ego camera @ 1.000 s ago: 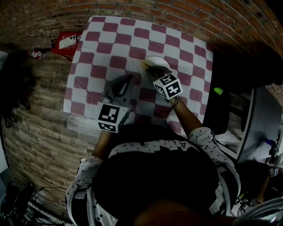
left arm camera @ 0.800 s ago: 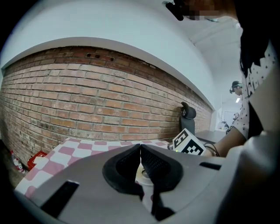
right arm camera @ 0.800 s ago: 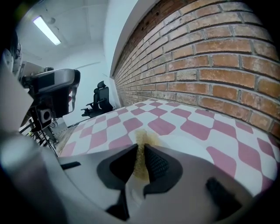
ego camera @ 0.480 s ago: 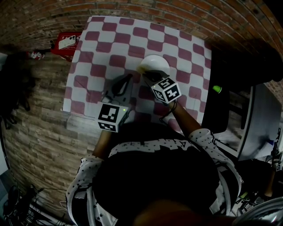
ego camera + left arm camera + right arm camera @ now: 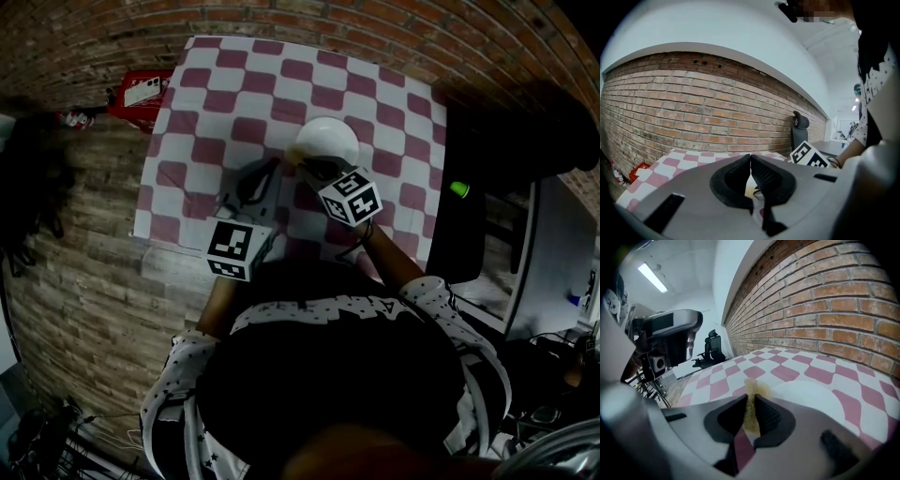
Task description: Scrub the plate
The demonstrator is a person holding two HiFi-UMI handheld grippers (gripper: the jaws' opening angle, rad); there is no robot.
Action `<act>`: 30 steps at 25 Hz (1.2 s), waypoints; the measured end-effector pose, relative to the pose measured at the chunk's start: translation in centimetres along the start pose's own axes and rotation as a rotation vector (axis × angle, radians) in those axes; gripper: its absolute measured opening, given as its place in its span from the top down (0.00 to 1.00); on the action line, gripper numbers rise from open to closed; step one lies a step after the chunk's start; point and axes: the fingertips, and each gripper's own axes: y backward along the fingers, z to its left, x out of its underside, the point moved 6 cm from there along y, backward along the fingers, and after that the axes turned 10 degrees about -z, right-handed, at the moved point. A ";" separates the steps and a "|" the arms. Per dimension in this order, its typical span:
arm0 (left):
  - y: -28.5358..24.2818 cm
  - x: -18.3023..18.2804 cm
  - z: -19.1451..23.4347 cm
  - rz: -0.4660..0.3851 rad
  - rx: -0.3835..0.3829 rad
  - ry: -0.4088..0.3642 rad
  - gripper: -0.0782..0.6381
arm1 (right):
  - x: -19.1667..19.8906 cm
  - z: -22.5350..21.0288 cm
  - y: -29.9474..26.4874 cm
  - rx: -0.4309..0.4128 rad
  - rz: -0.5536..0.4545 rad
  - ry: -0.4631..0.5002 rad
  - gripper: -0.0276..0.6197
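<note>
R tool (image 5: 751,403) pinching sponge (image 5: 753,391) at plate (image 5: 813,399) rim, L tool (image 5: 750,157) closed

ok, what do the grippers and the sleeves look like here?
Grey moulded bodies on left gripper and right gripper, black ribbed pads, each with a white cube bearing black square markers. Short sleeves, white with small dark dots.

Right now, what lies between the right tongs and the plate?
A yellow sponge, clamped in the right tongs, tip at the plate's edge; right gripper view.
</note>
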 end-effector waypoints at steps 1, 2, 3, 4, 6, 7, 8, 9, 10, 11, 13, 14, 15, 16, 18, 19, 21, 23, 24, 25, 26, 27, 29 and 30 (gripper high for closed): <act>0.0 0.0 0.0 0.000 0.000 0.000 0.87 | 0.0 0.0 0.0 0.002 -0.004 0.001 0.87; 0.0 0.0 0.0 0.000 0.000 0.000 0.87 | -0.1 0.0 0.1 0.007 -0.008 0.003 0.87; 0.0 0.0 -0.1 0.000 0.000 0.000 0.87 | -0.1 -0.2 0.2 0.015 -0.014 0.002 0.87; 0.0 0.0 -0.1 0.001 0.001 0.001 0.87 | -0.2 -0.3 0.4 0.023 -0.022 -0.001 0.87; 0.0 0.0 -0.2 0.004 0.001 0.001 0.87 | -0.5 -0.9 0.8 0.041 -0.043 -0.008 0.87; 0.1 0.1 -0.1 0.005 -0.001 0.002 0.87 | -0.7 -1.2 1.0 0.054 -0.055 -0.009 0.87; 0.1 0.1 -0.1 0.006 -0.003 0.003 0.87 | -1.0 -1.7 1.2 0.070 -0.066 -0.008 0.87; 0.1 0.1 0.0 0.007 -0.005 0.003 0.87 | -1.2 -2.2 1.4 0.087 -0.074 -0.005 0.87; 0.1 0.2 0.0 0.007 -0.007 0.003 0.87 | -1.5 -2.8 1.5 0.104 -0.082 -0.002 0.87; 0.1 0.2 0.1 0.008 -0.007 0.003 0.87 | -1.7 -3.5 1.7 0.121 -0.087 0.003 0.87; 0.0 0.1 0.1 0.010 -0.005 0.001 0.87 | -2.2 -4.6 2.0 0.149 -0.093 0.015 0.87; 0.0 0.1 0.1 0.010 -0.005 0.001 0.87 | -2.4 -5.2 2.0 0.160 -0.096 0.021 0.87; -0.1 0.1 0.2 0.011 -0.006 -0.001 0.87 | -2.7 -5.7 2.1 0.168 -0.100 0.025 0.87; -0.1 0.0 0.2 0.011 -0.007 -0.002 0.87 | -2.9 -6.2 2.1 0.176 -0.104 0.027 0.87; -0.2 0.0 0.4 0.014 -0.010 -0.003 0.87 | -3.2 -7.0 2.0 0.188 -0.108 0.034 0.87; -0.2 0.0 0.5 0.016 -0.011 -0.003 0.87 | -3.3 -7.4 1.9 0.193 -0.105 0.041 0.87; -0.3 0.1 0.6 0.019 -0.014 -0.003 0.87 | -3.4 -8.0 1.7 0.198 -0.096 0.059 0.87; -0.4 0.1 0.8 0.022 -0.017 -0.002 0.87 | -3.4 -8.6 1.4 0.206 -0.089 0.070 0.87; -0.4 0.2 0.9 0.023 -0.018 -0.002 0.87 | -3.3 -8.9 1.3 0.210 -0.085 0.075 0.87; -0.5 0.2 1.0 0.026 -0.019 -0.002 0.87 | -3.3 -9.2 1.1 0.215 -0.078 0.082 0.87; -0.6 0.2 1.1 0.028 -0.019 -0.002 0.87 | -3.2 -9.4 0.9 0.219 -0.069 0.092 0.87; -0.6 0.2 1.1 0.030 -0.019 -0.002 0.87 | -3.1 -9.7 0.8 0.224 -0.059 0.105 0.87; -0.8 0.2 1.2 0.032 -0.021 -0.001 0.87 | -3.1 -10.2 0.5 0.234 -0.044 0.129 0.87; -0.9 0.2 1.2 0.033 -0.022 0.000 0.87 | -3.1 -10.4 0.4 0.237 -0.037 0.140 0.87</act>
